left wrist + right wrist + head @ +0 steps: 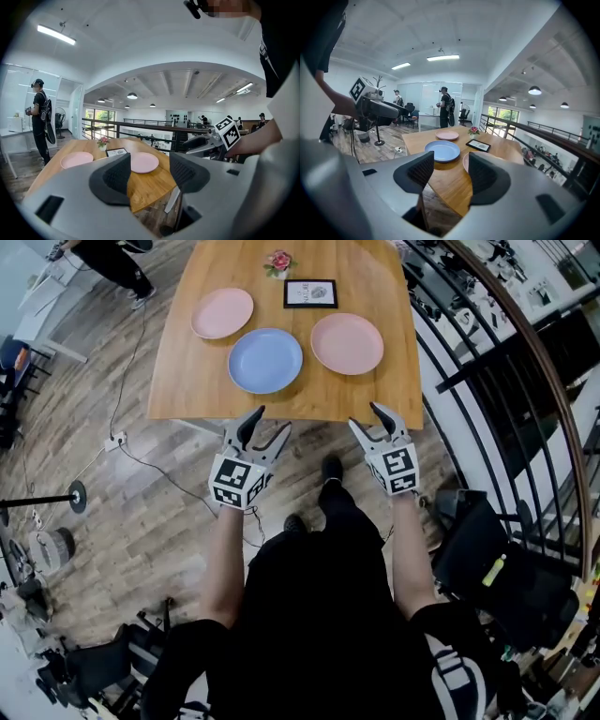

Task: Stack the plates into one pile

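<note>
Three plates lie apart on the wooden table (187, 381): a pink plate (222, 313) at the far left, a blue plate (265, 360) in the middle near the front, and a second pink plate (347, 343) to its right. My left gripper (271, 420) hovers just short of the table's near edge, open and holding nothing. My right gripper (365, 416) hangs beside it, also open and holding nothing. The right gripper view looks along its jaws to the blue plate (442, 151). In the left gripper view the right pink plate (145, 162) lies ahead.
A black picture frame (310, 293) and a small flower pot (278, 262) stand at the table's far end. A black railing (525, 352) runs along the right. Cables and a power strip (116, 440) lie on the floor at the left. A person (41, 117) stands further off.
</note>
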Motion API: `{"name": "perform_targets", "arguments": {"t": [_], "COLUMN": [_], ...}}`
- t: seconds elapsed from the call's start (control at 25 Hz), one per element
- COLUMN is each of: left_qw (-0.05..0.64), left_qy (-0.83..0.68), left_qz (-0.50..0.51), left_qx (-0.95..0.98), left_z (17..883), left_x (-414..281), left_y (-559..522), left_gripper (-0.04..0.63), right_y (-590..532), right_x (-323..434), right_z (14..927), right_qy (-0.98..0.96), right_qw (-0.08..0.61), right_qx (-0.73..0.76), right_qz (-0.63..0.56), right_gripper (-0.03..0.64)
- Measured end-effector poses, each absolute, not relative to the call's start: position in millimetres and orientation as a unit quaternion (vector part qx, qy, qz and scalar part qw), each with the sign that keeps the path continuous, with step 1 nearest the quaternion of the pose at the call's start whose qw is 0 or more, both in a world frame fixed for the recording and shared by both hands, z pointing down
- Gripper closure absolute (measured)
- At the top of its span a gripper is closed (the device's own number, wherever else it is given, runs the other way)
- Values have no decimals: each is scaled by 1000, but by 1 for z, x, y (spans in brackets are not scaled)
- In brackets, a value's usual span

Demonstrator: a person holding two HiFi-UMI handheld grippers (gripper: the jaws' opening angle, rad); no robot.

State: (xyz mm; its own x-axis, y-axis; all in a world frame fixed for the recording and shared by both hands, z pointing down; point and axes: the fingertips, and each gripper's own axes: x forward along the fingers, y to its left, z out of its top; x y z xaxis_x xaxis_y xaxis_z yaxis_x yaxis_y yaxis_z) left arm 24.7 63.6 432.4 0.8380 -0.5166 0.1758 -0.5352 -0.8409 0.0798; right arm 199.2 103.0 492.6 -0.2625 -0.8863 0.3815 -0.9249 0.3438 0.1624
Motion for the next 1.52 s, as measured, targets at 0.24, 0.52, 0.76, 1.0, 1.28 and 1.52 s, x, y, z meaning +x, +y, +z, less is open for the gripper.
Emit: {"name": "perform_targets", "arguments": {"t": [0.24,0.52,0.76,1.0,1.28,1.52], "left_qw": [70,84,88,99,107,107], "left_qy": [-281,-288,-299,-313,-337,-348], "left_qz": [83,90,97,105,108,125], "left_qx": [954,950,945,939,929,923], "left_z": [439,449,459,465,470,481], "left_x": [41,54,63,69,75,86], "left_y": [34,11,-3,-18,-36,-50], "left_gripper": [334,334,334,334,334,334], "right_y": [74,47,36,18,-4,-22], "right_x": [217,228,235,241,246,248], "right_z": [500,512,528,542,561,581], "right_qy": [-792,-794,-799,-802,-812,-824], "right_qw": [216,229,245,263,286,311], "right_qx": [568,560,545,531,502,467], "right_qz": [53,60,71,74,80,79], "right_gripper": [397,443,440,448,449,451]}}
